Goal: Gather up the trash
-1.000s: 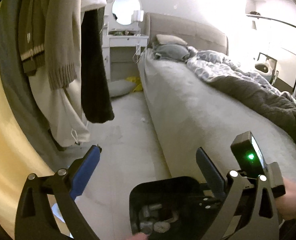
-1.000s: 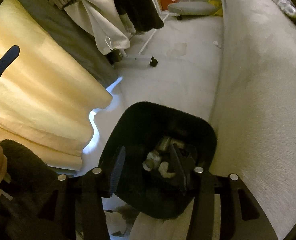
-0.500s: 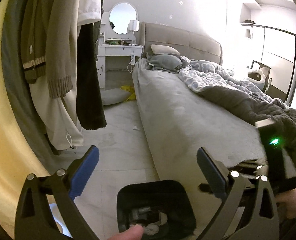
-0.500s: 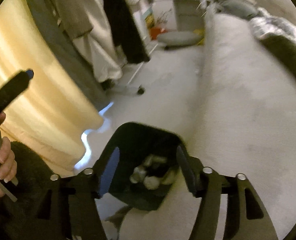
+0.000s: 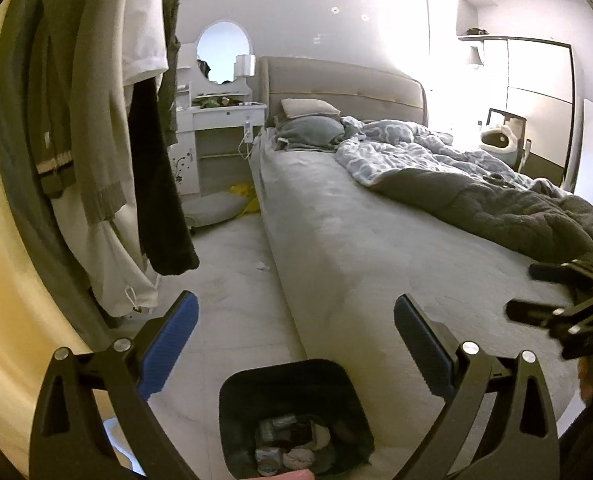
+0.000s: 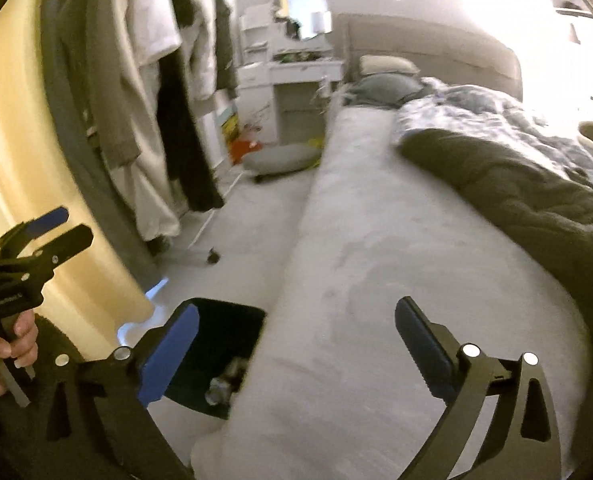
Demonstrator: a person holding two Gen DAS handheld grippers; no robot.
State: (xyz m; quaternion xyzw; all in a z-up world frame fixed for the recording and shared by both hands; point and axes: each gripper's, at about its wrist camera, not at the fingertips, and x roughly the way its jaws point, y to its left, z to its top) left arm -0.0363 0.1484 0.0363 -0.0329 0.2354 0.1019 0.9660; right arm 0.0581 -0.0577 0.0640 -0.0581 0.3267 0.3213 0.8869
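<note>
A black trash bin [image 5: 296,412] stands on the floor [image 5: 224,312] against the side of the bed [image 5: 356,248], holding crumpled trash [image 5: 292,446]. The left gripper [image 5: 292,340] hangs above it, fingers spread wide with nothing between them. The right gripper [image 6: 296,344], its fingers having just been opening, is fully spread and empty over the bed's edge. A small white scrap [image 5: 262,266] lies on the floor by the bed.

bin [image 5: 232,396]: matt black, likely plastic | bed [image 5: 336,240]: napped grey cloth
</note>
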